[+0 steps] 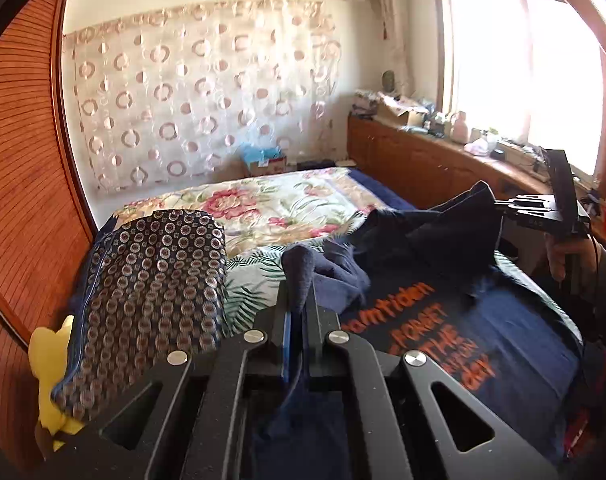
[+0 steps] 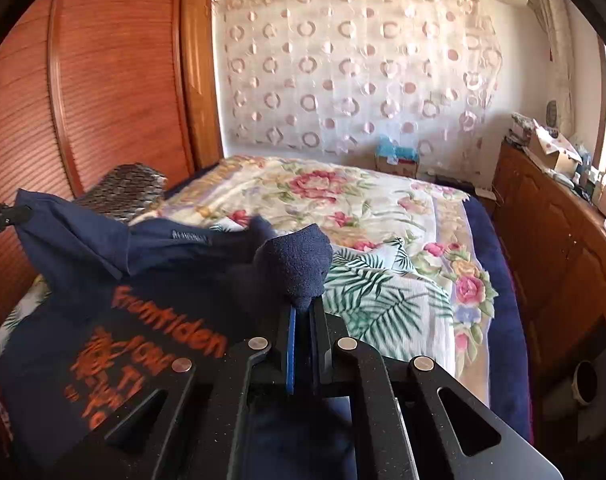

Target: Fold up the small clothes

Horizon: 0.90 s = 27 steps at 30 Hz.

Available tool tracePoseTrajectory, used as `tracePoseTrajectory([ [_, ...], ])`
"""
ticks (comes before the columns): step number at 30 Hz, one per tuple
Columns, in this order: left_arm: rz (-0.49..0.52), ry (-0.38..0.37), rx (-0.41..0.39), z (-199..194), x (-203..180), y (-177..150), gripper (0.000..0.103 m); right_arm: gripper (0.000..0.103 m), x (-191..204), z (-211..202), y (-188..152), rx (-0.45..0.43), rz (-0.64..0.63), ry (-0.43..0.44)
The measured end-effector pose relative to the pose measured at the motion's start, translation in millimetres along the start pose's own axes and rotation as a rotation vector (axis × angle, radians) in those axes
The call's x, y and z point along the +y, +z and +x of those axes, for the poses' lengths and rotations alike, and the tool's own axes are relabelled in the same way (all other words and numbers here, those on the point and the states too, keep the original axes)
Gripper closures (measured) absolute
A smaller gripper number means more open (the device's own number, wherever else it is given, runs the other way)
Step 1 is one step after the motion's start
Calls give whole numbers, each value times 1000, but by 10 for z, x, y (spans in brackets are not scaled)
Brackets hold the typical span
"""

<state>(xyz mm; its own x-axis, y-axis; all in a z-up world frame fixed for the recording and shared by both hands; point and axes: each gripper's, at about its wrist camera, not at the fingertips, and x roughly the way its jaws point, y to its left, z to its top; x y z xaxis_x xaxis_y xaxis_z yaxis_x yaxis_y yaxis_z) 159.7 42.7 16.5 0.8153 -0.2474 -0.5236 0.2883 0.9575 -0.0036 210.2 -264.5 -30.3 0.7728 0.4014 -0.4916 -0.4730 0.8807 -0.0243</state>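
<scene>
A navy T-shirt (image 1: pixel 515 332) with orange lettering lies on the bed, its upper part lifted and bunched. My left gripper (image 1: pixel 299 300) is shut on a fold of the navy T-shirt, which sticks up between its fingers. My right gripper (image 2: pixel 305 312) is shut on another fold of the same T-shirt (image 2: pixel 151 308) and holds it above the bed. In the left wrist view the right gripper (image 1: pixel 503 205) shows at the right, pinching a raised corner of the shirt. In the right wrist view the left gripper (image 2: pixel 25 212) shows at the far left edge, holding the other raised corner.
The bed has a floral cover (image 2: pixel 363 208) and a palm-leaf cloth (image 2: pixel 383 296). A patterned pillow (image 1: pixel 151 288) and a yellow toy (image 1: pixel 51 364) lie at the left. A louvred wooden wardrobe (image 2: pixel 115 80) stands left; a cluttered wooden cabinet (image 1: pixel 431 160) runs under the window.
</scene>
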Motion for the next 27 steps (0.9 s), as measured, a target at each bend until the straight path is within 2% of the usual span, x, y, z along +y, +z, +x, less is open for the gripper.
tracePoseTrajectory([
  [4,-20,-1,-26,-388,-66,-241,99,98,92,-481,-331,-16,-1,9],
  [10,-108,3,-80,-960,-33,-750,99,98,162,-1108,-950,9,36,41],
  [16,-111,-1,-17,-1166,-117,-1097,99,98,243,-1624,-1280,35,77,37],
  [22,-133,15,-30,-1437,-104,-1272,99,98,353,-2086,-1331,24,101,25],
  [24,-128,35,-19,-1426,-57,-1364,98,98,381,-2134,-1412,62,87,22],
  [27,-183,38,23,-1308,46,-1580,98,98,472,-2145,-1599,113,70,-3],
])
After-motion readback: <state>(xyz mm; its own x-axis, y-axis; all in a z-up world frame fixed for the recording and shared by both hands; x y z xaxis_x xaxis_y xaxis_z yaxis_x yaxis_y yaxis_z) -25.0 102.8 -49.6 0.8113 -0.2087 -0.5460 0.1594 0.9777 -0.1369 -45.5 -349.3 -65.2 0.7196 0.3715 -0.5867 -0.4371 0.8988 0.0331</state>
